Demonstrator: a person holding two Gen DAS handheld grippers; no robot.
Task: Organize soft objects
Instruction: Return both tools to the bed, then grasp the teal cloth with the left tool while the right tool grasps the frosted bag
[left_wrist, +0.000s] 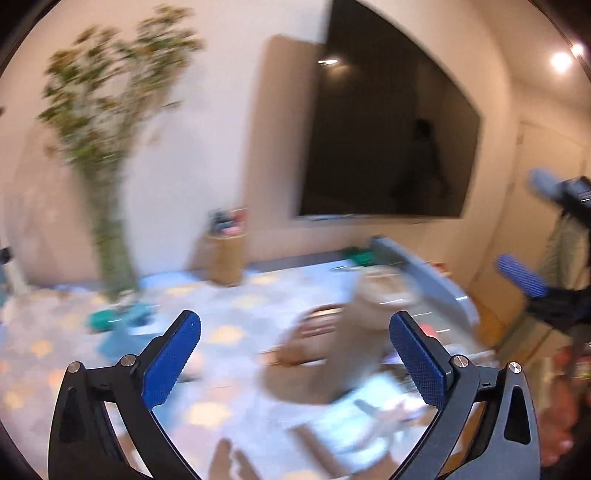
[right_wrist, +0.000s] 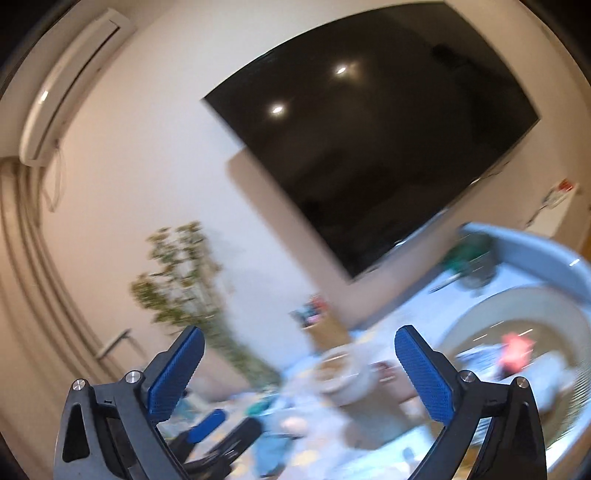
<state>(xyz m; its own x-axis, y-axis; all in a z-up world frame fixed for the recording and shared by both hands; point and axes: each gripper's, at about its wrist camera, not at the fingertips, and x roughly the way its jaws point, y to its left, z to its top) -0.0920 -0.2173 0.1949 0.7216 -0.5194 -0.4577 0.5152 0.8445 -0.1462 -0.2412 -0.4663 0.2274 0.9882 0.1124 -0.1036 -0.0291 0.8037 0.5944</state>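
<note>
Both views are blurred by motion. My left gripper (left_wrist: 295, 354) is open and empty, raised above a light blue patterned mat (left_wrist: 229, 306). A tan soft object (left_wrist: 332, 354), perhaps a plush toy, lies on the mat between and beyond its fingers. My right gripper (right_wrist: 299, 369) is open and empty, tilted, pointing toward the wall. It shows in the left wrist view (left_wrist: 524, 277) at the right edge. The left gripper appears in the right wrist view (right_wrist: 218, 432) low down. A grey round basket (right_wrist: 554, 321) with a red item (right_wrist: 517, 350) inside sits at right.
A large black TV (left_wrist: 388, 140) hangs on the wall. A tall green plant (left_wrist: 107, 155) stands at left, a wooden holder (left_wrist: 225, 258) with items by the wall. A teal soft item (left_wrist: 122, 317) lies on the mat. An air conditioner (right_wrist: 70, 81) is high up.
</note>
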